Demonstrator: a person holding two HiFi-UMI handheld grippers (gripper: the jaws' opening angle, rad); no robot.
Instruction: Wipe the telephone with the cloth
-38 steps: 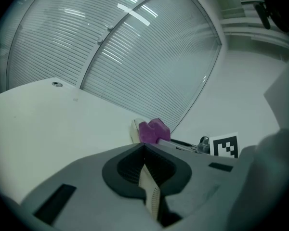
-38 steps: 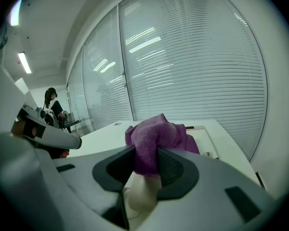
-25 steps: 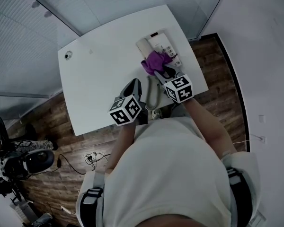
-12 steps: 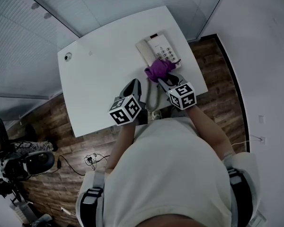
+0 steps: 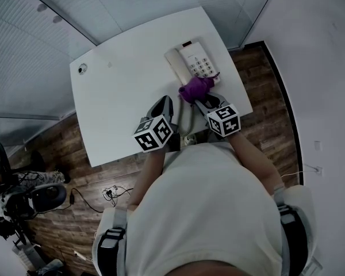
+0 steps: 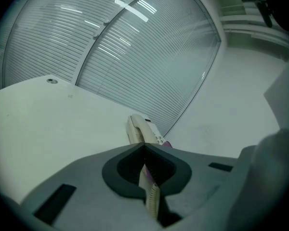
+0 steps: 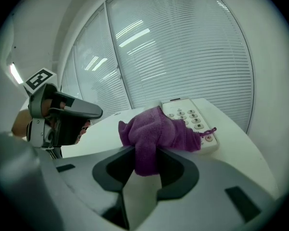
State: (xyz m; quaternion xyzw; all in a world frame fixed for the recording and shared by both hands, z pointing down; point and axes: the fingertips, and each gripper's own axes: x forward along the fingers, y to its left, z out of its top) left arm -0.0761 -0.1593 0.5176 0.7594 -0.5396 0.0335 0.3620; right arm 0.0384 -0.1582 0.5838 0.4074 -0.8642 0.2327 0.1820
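The jaws of the right gripper (image 7: 145,151) are clamped on a fold of the purple cloth (image 7: 156,131). The cloth is bunched ahead of the tips and laid on the near end of the keypad (image 7: 191,117) of the phone (image 5: 196,62), evidently so that the keys can be rubbed.

The jaws of the left gripper (image 6: 144,149) are closed together, and nothing is seen to be held. The coiled cord (image 6: 153,201) is seen just below them. This gripper is held low over the table (image 5: 121,96), near the phone, perhaps so that the phone can be steadied.

The phone is set toward the table's far right edge, with the handset (image 5: 175,61) seated on it. The key markings are too small to be read, and no brand can be made out.
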